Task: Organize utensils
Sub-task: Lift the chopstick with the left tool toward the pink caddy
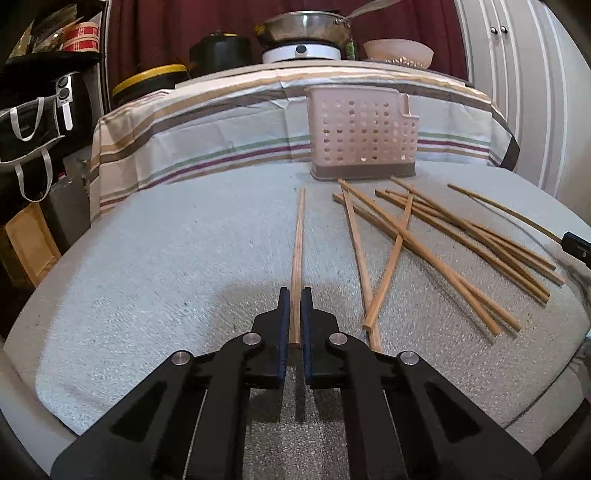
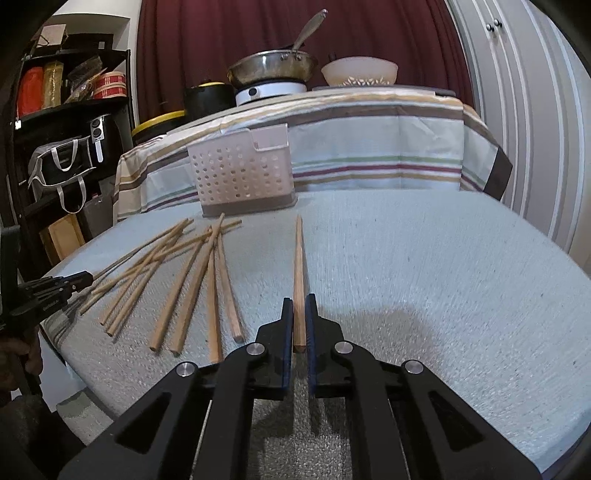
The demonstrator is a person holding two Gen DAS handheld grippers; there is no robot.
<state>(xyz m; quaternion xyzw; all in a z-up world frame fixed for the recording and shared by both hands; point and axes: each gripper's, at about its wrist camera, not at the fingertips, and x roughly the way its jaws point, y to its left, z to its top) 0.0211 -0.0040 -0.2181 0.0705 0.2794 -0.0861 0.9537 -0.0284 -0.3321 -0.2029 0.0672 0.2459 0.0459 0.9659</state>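
My left gripper is shut on a single wooden chopstick that points forward over the grey mat. My right gripper is shut on two chopsticks held together, pointing forward. Several loose chopsticks lie crossed on the mat right of the left gripper; they also show in the right wrist view, left of the right gripper. A pink perforated utensil holder stands upright at the mat's far edge, also seen in the right wrist view.
A striped cloth covers a raised surface behind the mat, bearing a pan on a burner, a bowl and black pots. Dark shelves with bags stand at the left. White cupboard doors are at the right.
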